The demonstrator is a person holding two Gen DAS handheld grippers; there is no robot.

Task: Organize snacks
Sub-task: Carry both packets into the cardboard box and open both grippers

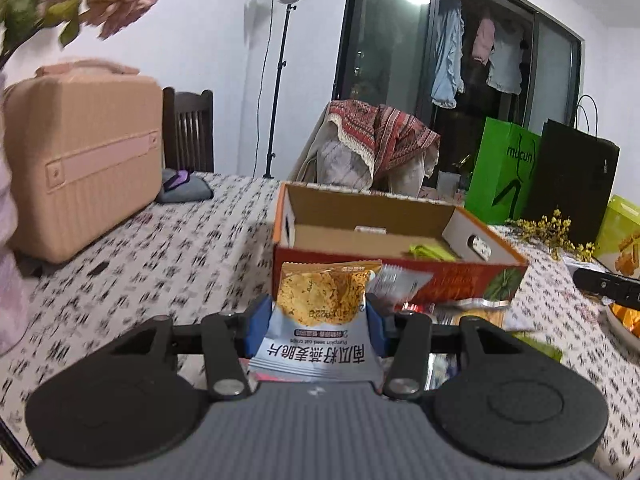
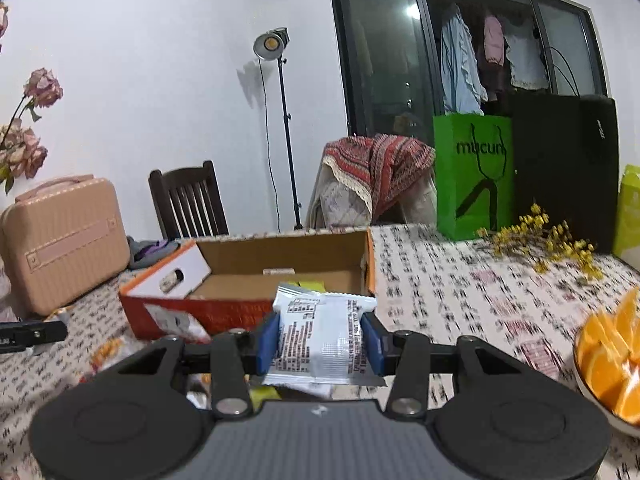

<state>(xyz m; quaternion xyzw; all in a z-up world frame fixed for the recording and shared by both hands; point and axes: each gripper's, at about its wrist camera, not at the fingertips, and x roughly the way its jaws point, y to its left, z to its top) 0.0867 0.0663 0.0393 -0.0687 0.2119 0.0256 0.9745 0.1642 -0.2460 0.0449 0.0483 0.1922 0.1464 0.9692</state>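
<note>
The left gripper (image 1: 318, 322) is clamping a small pale-blue foil snack packet printed with a golden oat crisp (image 1: 320, 312) between its blue pads, and the packet is standing almost upright, its printed face toward the camera. Straight ahead at twelve o'clock the open orange cardboard box with brown inside walls (image 1: 372, 216) is waiting on the black-and-white patterned tablecloth (image 1: 160, 256), with something yellow-green already lying on its floor. At about three o'clock from that gripper more loose packets are lying in front of the box. Further right, the right gripper (image 2: 320, 340) is squeezing a white foil snack packet with small black print (image 2: 324, 332), held flat and slightly tilted, and the same box (image 2: 280, 252) is sitting at twelve o'clock just beyond it. At four o'clock a bowl of orange slices (image 2: 612, 360) is standing close to this gripper. I judge that both packets are on their way to the box. The risk is that the thin, slippery foil is sliding out of the pads, because each grip is only on the packet's middle and the air inside is giving way; a packet may also catch the near wall of the box and fall outside. Both grippers are pointing forward and a little downward, side by side.
</note>
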